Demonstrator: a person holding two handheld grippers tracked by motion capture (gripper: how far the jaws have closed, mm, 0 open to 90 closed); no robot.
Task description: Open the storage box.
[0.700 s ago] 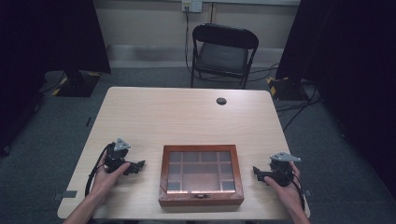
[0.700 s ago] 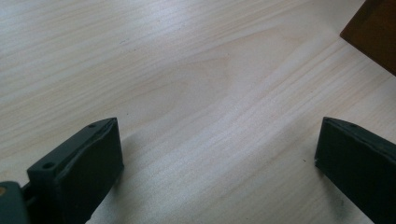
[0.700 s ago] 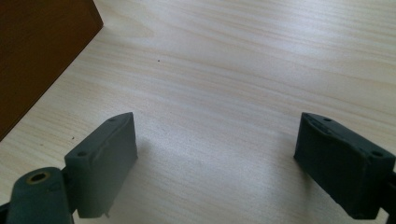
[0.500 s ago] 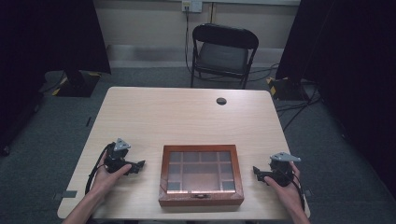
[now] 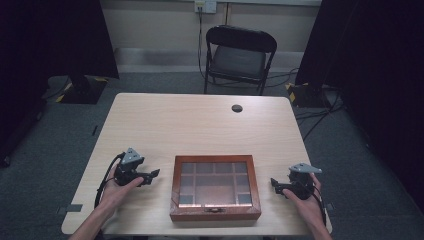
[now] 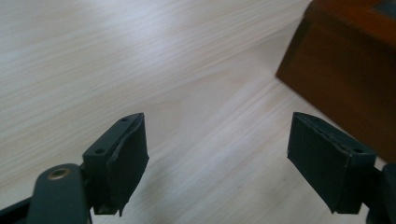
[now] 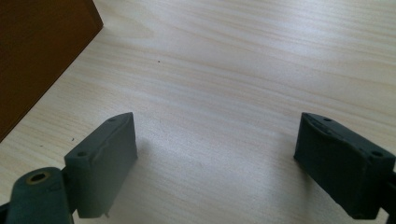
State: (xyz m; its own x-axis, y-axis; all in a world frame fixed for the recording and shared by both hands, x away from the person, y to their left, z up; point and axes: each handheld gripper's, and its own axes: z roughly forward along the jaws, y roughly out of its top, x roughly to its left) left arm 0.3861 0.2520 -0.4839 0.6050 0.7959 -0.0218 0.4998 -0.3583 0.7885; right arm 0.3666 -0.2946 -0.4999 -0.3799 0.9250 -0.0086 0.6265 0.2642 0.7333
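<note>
The left tool (image 5: pixel 150 176) and right tool (image 5: pixel 276 185) are held released beside the closed wooden box (image 5: pixel 215 187), seemingly readied to grip it.

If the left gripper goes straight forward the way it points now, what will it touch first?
Most likely the wooden box. In the high view the left gripper points at the box's left wall with bare table between them. In the left gripper view, the box sits ahead to the right, so the right jaw may reach it first.

Pale matt wood-grain table (image 5: pixel 200 125); glossy dark wooden box (image 5: pixel 215 212) with glass lid.
</note>
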